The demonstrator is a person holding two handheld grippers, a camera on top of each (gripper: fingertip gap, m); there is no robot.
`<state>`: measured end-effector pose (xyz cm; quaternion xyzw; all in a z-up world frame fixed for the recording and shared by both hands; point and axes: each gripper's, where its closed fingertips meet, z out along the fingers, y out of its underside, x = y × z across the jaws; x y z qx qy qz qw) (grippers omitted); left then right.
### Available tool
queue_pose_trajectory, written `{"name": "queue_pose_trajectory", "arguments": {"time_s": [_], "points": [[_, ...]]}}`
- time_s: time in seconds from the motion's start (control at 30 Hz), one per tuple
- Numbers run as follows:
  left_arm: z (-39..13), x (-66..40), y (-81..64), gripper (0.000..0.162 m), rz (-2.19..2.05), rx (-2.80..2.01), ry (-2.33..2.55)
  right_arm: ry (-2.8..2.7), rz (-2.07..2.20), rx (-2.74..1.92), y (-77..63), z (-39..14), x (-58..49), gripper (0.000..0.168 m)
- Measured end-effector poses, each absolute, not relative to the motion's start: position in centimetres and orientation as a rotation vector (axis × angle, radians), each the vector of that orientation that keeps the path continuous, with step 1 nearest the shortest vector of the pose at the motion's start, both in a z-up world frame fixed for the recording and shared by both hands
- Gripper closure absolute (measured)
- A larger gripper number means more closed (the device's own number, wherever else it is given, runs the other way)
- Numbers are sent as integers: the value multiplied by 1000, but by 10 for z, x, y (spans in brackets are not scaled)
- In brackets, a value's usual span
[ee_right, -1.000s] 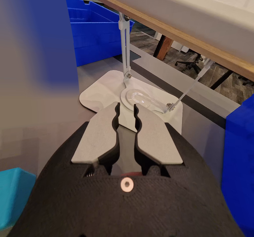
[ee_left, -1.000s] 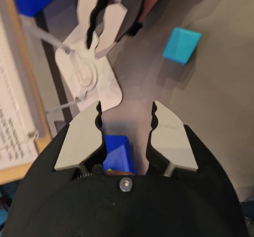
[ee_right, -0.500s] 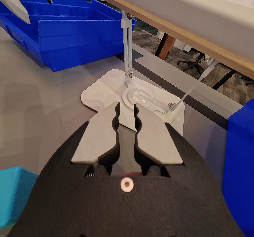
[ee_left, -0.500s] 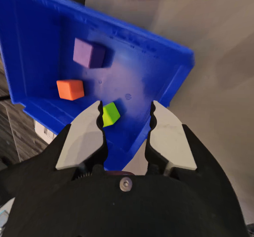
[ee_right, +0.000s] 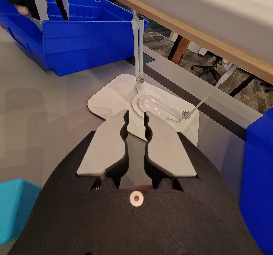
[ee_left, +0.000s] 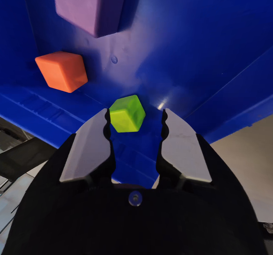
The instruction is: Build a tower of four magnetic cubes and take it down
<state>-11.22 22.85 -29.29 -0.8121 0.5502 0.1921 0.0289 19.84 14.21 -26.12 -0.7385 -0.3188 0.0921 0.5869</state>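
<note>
Three cubes sit loose in the blue bin: purple, orange, green, all apart from one another. A fourth, cyan cube, shows at the lower left of the right wrist view; its base is cut off, so I can't confirm it rests on the desk. No tower yet, nothing stacked, so by my read the build has barely begun and the whole takedown is left. Left tongs are spread wide and empty, tips low inside the bin, green cube just off the left fingertip and partly in the gap, not gripped. Right tongs hover over the desk near the white stand base, fingers close together with a narrow slit, nothing between them. Versus half a second ago: left tongs have dropped closer into the bin, cubes loom much larger, green now better centred between the tips. Right tongs have hardly moved. Likely next step is closing on green.
</note>
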Motion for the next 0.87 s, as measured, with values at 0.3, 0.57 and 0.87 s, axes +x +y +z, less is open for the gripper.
{"name": "queue_pose_trajectory", "arguments": {"time_s": [0.3,0.57,0.87], "points": [[-314,-130,233,96,747,-2581,1740,-751,215,-1721,142,-262,197,149],[-318,-141,241,96,830,-2593,1726,-760,213,-1720,142,-262,196,149],[-321,-147,242,110,859,-2627,1753,-766,214,-1722,142,-263,195,149]]}}
